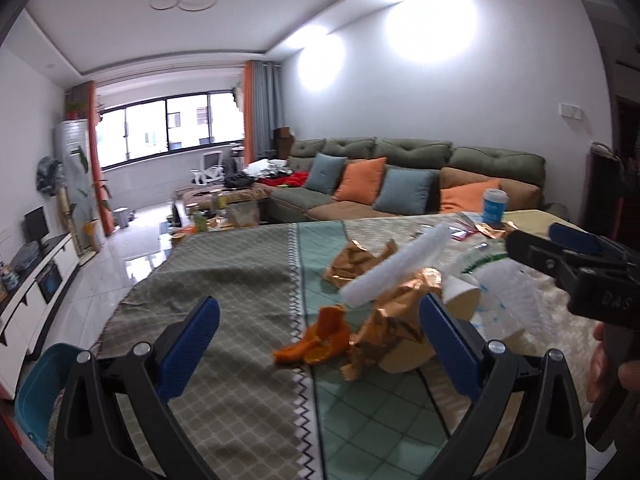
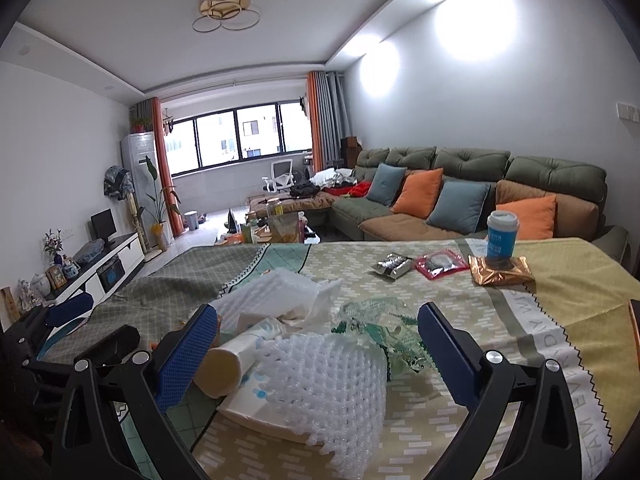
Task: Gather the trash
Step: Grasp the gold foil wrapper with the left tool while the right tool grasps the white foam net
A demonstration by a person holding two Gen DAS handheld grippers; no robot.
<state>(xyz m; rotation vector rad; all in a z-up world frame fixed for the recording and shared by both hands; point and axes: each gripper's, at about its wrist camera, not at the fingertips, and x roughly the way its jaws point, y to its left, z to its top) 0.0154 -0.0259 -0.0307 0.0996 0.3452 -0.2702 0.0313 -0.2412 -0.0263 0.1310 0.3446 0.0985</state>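
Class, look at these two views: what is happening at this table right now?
A person holds two grippers over a pile of trash on the table. The left gripper is open around orange peel and gold wrappers. The right gripper is open over white foam netting and paper cups. Nothing is gripped yet.

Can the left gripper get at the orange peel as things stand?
Probably yes: the left gripper is open, and the orange peel lies uncovered on the tablecloth between its fingers, with only gold wrapper beside it.
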